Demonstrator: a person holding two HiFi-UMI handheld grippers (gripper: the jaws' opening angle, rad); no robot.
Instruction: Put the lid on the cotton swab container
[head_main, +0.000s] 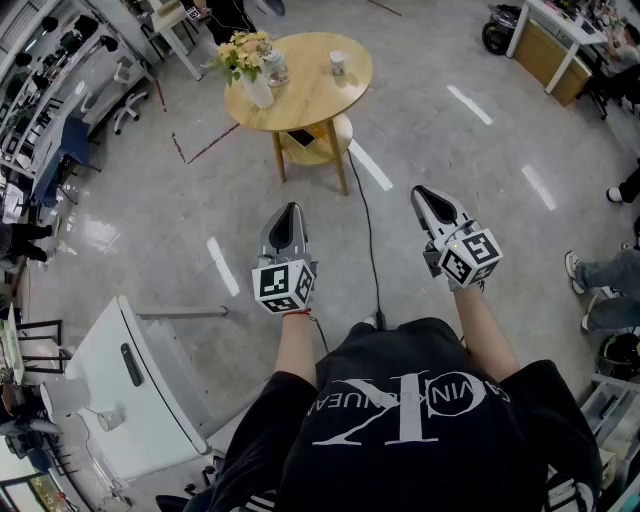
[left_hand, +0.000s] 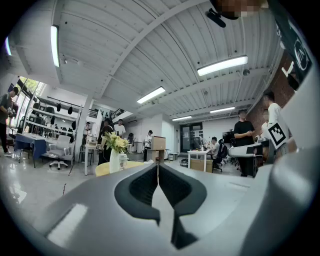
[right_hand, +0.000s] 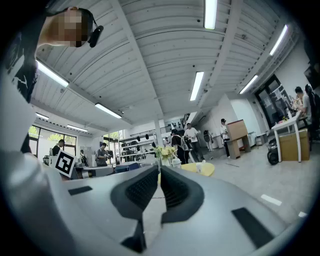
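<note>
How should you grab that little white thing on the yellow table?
Likely from above, pinching its sides: the little white thing stands alone near the edge of the table, bare tabletop around it. Its exact shape is too small to see.

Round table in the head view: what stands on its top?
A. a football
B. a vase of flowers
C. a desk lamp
B: a white vase of flowers stands near the left edge of the round table; no ball or lamp is there.
</note>
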